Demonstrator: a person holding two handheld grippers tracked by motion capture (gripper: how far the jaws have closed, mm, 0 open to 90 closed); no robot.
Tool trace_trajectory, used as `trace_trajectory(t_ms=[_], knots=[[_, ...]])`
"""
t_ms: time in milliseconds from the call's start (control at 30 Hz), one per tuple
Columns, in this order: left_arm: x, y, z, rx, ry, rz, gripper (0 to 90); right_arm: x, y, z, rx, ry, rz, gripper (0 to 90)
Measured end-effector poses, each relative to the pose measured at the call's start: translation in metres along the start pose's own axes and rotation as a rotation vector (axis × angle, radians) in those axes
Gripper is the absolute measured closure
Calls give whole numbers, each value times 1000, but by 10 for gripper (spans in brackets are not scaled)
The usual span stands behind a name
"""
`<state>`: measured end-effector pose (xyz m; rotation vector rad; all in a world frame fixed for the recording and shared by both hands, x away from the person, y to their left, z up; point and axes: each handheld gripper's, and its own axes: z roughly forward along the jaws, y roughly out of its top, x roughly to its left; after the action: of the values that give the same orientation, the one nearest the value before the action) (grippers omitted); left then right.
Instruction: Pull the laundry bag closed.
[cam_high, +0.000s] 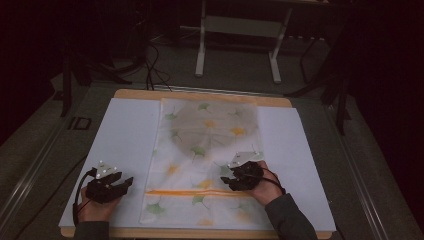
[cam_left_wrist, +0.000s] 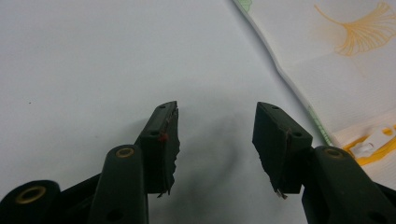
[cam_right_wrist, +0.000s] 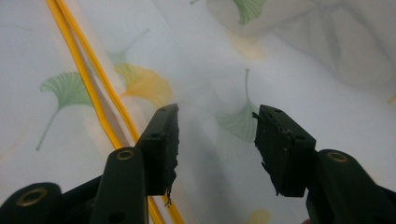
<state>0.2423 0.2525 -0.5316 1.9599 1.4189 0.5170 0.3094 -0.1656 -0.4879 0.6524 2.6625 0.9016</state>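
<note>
A: Why is the right gripper (cam_right_wrist: 215, 140) hovering spread over the cloth?

B: Probably to pinch near the orange zipper (cam_right_wrist: 88, 88), at that view's left. The left gripper (cam_left_wrist: 215, 135), also spread and empty, waits on the white table sheet (cam_left_wrist: 93, 60) near the zipper pull (cam_left_wrist: 371, 142).

A: And the cover?

B: A white fabric pillowcase with green and yellow ginkgo leaves (cam_high: 207, 150), lying flat mid-frame in the high view.

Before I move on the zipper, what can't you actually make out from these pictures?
- Contents of the cloth bag: high view, a grey shape shows through the fabric, too dim to identify.
- Zipper open or closed: high view, too small.
- Zipper pull: left gripper view, partly cut by the edge.
- Right tongs tips: high view, too dark.
</note>
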Motion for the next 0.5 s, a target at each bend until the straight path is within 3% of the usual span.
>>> trace_trajectory(t_ms=[500], knots=[[1,0,0,2,-1,-12,498,13,23,12,-13,37,-40,492]])
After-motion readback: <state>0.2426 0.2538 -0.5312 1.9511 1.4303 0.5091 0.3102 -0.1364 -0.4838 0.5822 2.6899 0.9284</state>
